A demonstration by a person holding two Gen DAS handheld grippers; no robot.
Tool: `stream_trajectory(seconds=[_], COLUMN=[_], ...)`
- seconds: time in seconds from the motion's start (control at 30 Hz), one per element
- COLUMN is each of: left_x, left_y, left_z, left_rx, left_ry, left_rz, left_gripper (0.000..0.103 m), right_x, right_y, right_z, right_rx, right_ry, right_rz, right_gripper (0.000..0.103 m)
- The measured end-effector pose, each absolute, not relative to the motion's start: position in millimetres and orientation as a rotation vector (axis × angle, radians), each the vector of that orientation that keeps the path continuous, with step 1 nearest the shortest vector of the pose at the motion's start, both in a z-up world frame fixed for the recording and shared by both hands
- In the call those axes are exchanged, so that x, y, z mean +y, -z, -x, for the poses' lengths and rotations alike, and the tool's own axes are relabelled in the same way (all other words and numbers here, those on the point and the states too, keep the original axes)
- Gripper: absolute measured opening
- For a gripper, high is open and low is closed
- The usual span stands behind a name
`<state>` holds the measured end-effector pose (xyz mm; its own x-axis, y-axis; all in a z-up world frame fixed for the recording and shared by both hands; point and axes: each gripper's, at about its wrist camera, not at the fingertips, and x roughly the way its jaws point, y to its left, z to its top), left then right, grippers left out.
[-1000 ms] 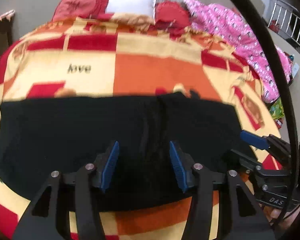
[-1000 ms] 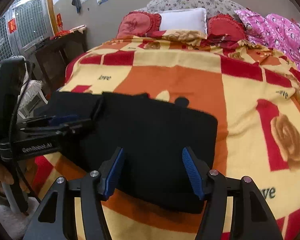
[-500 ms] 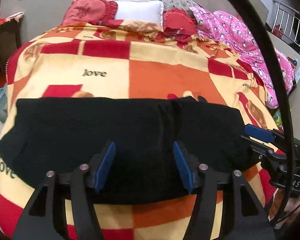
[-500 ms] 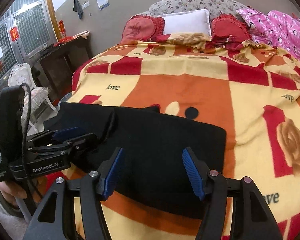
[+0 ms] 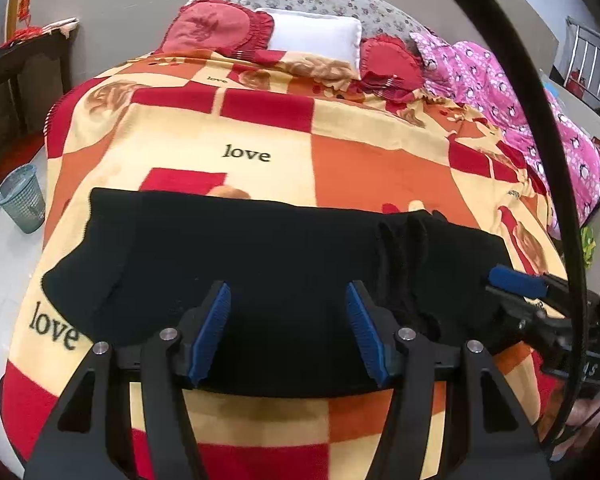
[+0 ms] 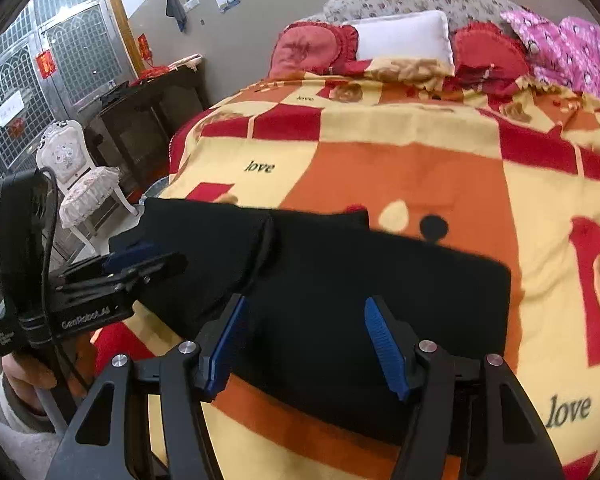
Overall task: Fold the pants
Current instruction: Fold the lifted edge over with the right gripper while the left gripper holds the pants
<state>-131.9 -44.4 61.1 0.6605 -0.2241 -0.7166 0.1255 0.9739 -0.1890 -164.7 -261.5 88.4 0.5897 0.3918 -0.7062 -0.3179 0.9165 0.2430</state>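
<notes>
Black pants [image 5: 268, 264] flat across bed's near edge on checked blanket [image 5: 364, 168] | apparently folded once lengthwise; cross folds remain | left gripper [image 5: 288, 332] and right gripper [image 6: 304, 344] both parted, empty, above cloth

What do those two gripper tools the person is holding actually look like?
Both are black, angular frames with silver bolts and ribbed blue pads on two fingers: the left gripper and the right gripper. Seen from the side, the left one carries white "GenRobot.AI" lettering and a black cable. The hand gripping it wears a pale fleecy sleeve.
</notes>
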Motion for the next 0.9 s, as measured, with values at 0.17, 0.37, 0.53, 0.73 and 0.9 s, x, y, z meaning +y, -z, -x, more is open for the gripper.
stream_trajectory(seconds=[0.17, 0.37, 0.53, 0.73, 0.9], left_x=[-31, -13, -2, 16, 39], left_y=[-64, -65, -65, -67, -65], left_z=[136, 137, 139, 146, 153], left_rx=[0.811, 0.809, 0.809, 0.801, 0.800], left_ry=[0.167, 0.127, 0.113, 0.103, 0.071], left_rz=[0.130, 0.151, 0.176, 0.204, 0.246], left_gripper=[0.059, 0.059, 0.064, 0.071, 0.073], right_x=[-250, -237, -238, -234, -228], right_y=[-84, -68, -75, -84, -68], right_z=[151, 142, 143, 145, 136], right_rx=[0.865, 0.895, 0.898, 0.872, 0.895], right_ry=[-0.422, -0.422, -0.427, -0.412, -0.399], right_rz=[-0.077, -0.051, -0.055, -0.020, 0.008], right_gripper=[0.062, 0.067, 0.067, 0.067, 0.067])
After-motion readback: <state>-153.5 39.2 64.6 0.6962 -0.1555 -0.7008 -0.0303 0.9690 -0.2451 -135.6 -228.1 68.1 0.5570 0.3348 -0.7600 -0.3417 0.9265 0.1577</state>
